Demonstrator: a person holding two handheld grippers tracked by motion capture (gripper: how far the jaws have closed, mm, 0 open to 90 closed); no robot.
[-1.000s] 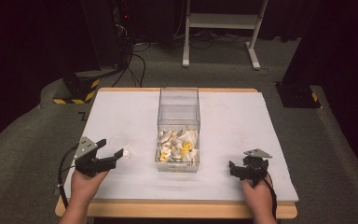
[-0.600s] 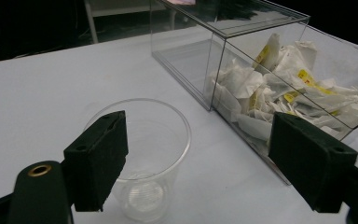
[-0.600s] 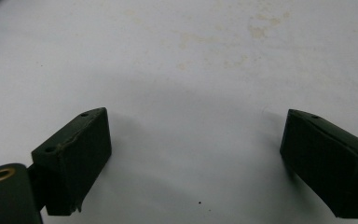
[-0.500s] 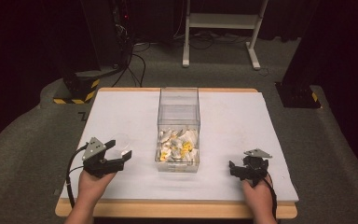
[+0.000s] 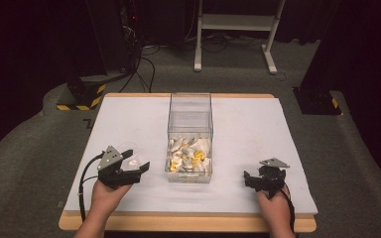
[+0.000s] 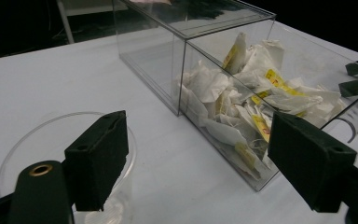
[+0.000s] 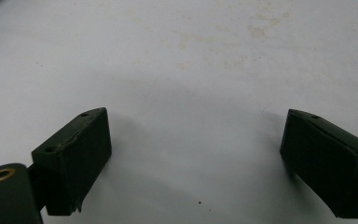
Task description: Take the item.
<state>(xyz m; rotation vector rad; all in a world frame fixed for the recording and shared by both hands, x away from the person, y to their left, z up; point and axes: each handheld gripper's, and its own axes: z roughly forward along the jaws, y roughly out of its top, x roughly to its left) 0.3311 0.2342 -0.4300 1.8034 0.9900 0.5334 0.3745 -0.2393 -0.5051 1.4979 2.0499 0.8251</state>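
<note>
Two tongs, both spread wide and holding nothing at that point. My left tongs hovered right by a clear plastic cup on the table, just left of the see-through box stuffed with tea bags. My right tongs sat well apart on the other side, pointing at bare table. That cup looked thin, light and slick to me, so I figured it would skate or buckle if squeezed hard. Best bet was probably pinching it gently over the rim, one pad inside and one outside. Tea bags are soft and floppy, easy enough to nip by a corner.
</note>
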